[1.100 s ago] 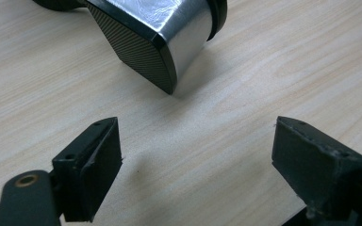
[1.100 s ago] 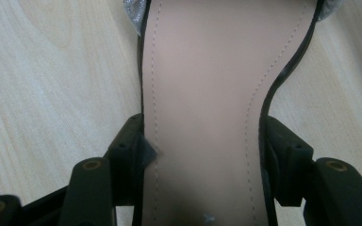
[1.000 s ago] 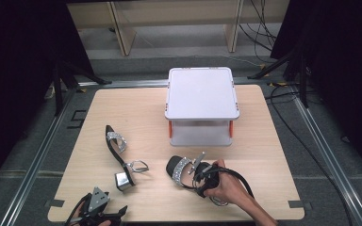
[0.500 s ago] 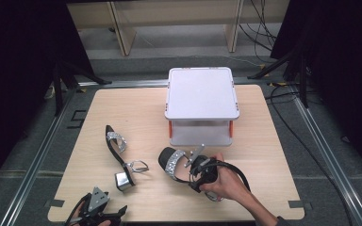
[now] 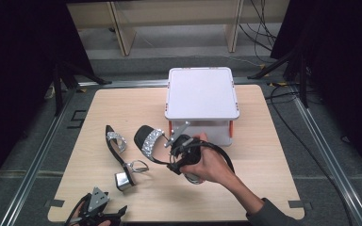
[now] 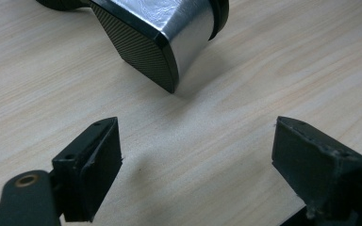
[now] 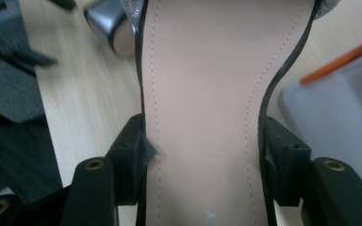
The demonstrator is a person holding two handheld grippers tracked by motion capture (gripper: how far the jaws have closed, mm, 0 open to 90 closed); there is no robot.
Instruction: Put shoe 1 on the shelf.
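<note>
The right gripper [image 5: 181,153] pinches a black sandal [image 5: 152,142] across its sole, both pads pressed on the edges, and holds it in the air just in front of the white lidded box [image 5: 201,93]. To do this well, it seems wise to keep the squeeze even so the smooth sole does not slide, and to carry the shoe clear of the box rim. The left gripper [image 6: 195,155] rests spread and empty on the tabletop [image 5: 264,155], near the silver heel of the other sandal [image 5: 122,157], which lies on the wood.
</note>
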